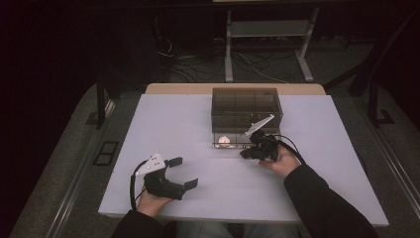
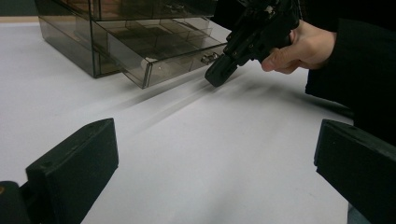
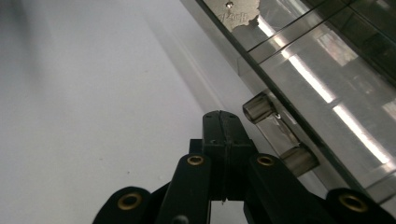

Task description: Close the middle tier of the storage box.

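A smoky clear drawer box [image 1: 246, 105] stands at the back middle of the white table [image 1: 188, 124]. Its bottom drawer [image 1: 237, 141] is pulled out, with a pale round object [image 1: 224, 140] inside. My right gripper [image 1: 245, 154] is shut with nothing in it, its tip just in front of the drawer. In the right gripper view the closed jaws [image 3: 221, 122] sit beside the drawer handle [image 3: 278, 134], left of it and not around it. My left gripper [image 1: 184, 172] is open near the front left, pointing at the box [image 2: 93, 42] and drawer [image 2: 159, 51].
Bare white tabletop [image 2: 187, 140] lies between my left gripper and the box. Behind the table stand metal frame legs [image 1: 229, 44] and loose cables [image 1: 247, 62] on the floor. A floor socket plate [image 1: 106, 152] sits left of the table.
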